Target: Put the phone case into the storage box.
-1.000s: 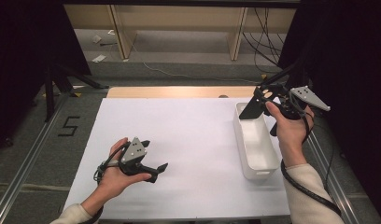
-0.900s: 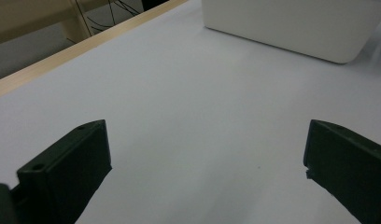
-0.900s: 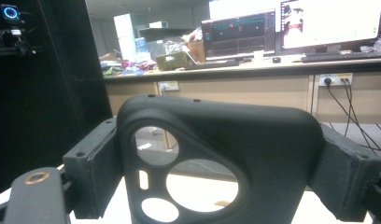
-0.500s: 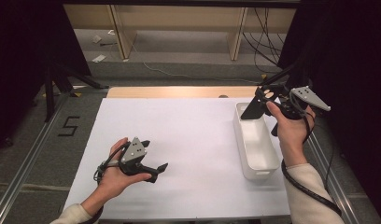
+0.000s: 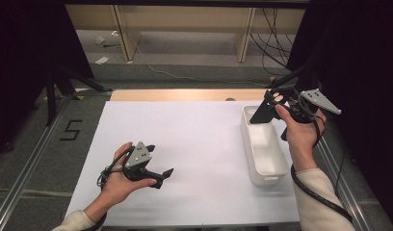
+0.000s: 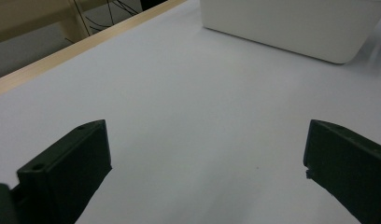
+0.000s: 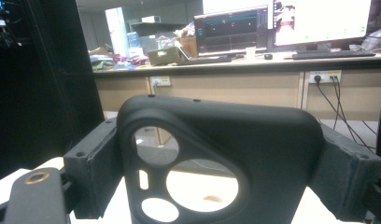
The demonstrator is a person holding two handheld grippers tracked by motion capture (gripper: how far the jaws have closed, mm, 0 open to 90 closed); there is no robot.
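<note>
Right hand: raised at the table's right side, over the far end of the white bin (image 5: 264,153), forearm coming up from the bottom right corner.
Right gripper (image 5: 268,108): points left and slightly down; jaws clamped on the two sides of a black phone case (image 7: 216,161).
Phone case: held upright between the pads above the bin's far end, its back with the camera cut-outs facing the gripper's camera; in the high view it is a dark slab, so its exact tilt is hard to judge.
Left hand (image 5: 120,180): low over the near left part of the white table sheet (image 5: 194,139), wrist near the front edge.
Left gripper (image 5: 162,174): points right toward the bin, jaws wide apart with nothing between them, bare sheet beneath.
White bin: long side parallel to the table's right edge, just inside it.
Open room: the whole middle of the sheet between the left gripper and the bin lies bare; a wooden strip (image 5: 185,94) runs along the far edge.
</note>
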